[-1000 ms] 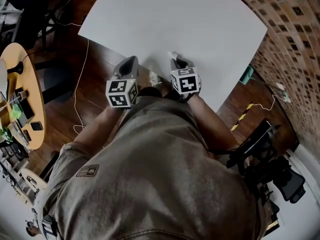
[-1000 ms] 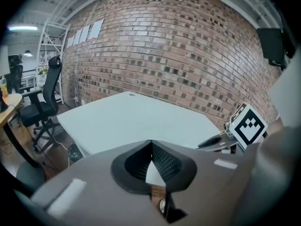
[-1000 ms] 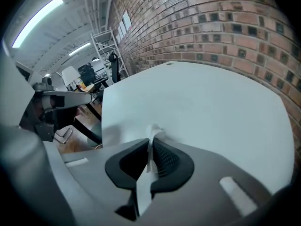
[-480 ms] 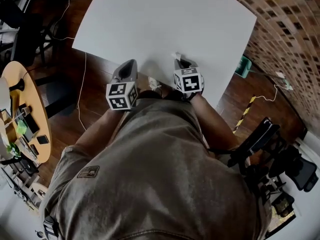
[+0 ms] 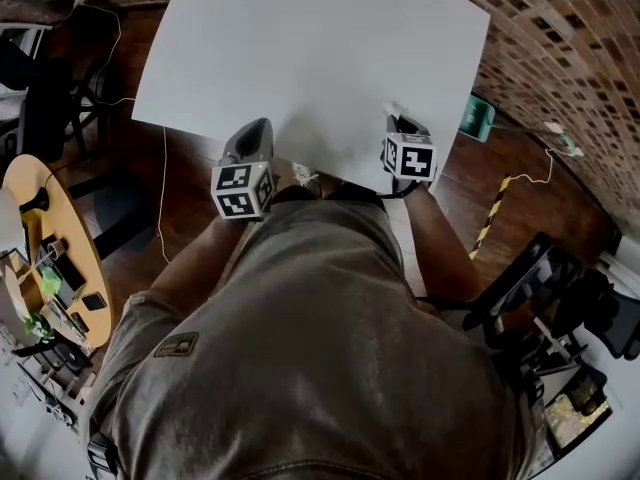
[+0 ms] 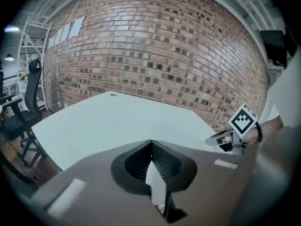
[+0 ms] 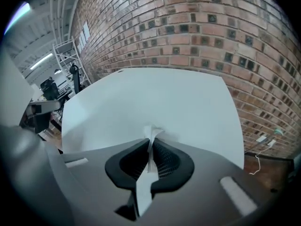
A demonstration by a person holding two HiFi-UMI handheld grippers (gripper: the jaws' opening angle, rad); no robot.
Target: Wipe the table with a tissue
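Head view shows the broad white counter [image 5: 300,48], a smooth, matte slab with rounded corners, standing on dark wood flooring [image 5: 130,198] beside a rough brick wall [image 5: 560,38]. What has just changed is the right gripper's [image 5: 398,118] place. It has slid along the counter's near edge toward 3 o'clock, from close by the left gripper [image 5: 258,128] out to the 5 o'clock corner, so the two now stand well apart. The left gripper has hardly shifted from about 6 o'clock on that edge. I judge this to be a wiping stroke in progress along the near strip, with most of the surface toward 12 o'clock not yet covered. In the right gripper view the ribbed dark jaws are together on the tissue [image 7: 151,132], a thin, soft, crumpled white sheet whose tuft pokes past the tips over the counter. In the left gripper view the jaws are likewise pressed together, pinching a flat white strip [image 6: 157,182], apparently more tissue, above the counter's edge.
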